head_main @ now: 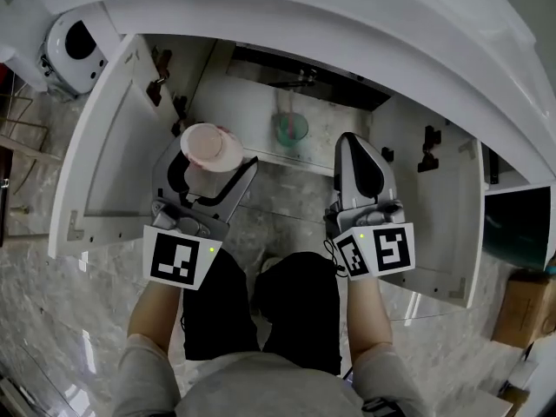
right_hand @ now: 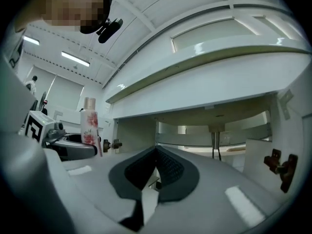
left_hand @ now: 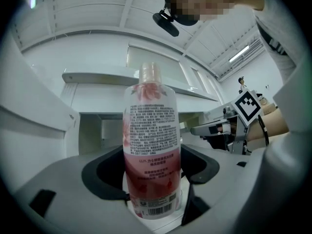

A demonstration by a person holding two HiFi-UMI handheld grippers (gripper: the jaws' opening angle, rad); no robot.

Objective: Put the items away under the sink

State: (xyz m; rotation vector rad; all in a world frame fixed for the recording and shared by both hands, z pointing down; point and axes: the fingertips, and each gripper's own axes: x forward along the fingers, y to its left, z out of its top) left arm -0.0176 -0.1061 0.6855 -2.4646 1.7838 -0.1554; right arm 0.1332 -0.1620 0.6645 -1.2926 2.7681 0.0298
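A clear bottle of pink liquid (head_main: 209, 148) with a printed back label (left_hand: 151, 130) stands upright in my left gripper (head_main: 209, 174), whose jaws are shut on its lower body. In the head view it hangs in front of the open cabinet under the sink (head_main: 261, 102), at the left side of the opening. My right gripper (head_main: 354, 146) is shut with nothing in it and points into the cabinet's right half. In the right gripper view its dark pads (right_hand: 168, 167) meet, and the bottle (right_hand: 89, 122) shows off to the left.
Both cabinet doors are swung open, left door (head_main: 109, 146) and right door (head_main: 439, 215), each with hinges. Inside are a drain pipe (right_hand: 213, 141) and a teal object (head_main: 291, 129). The person's knees (head_main: 261, 307) rest on a marble floor. A cardboard box (head_main: 526, 307) sits far right.
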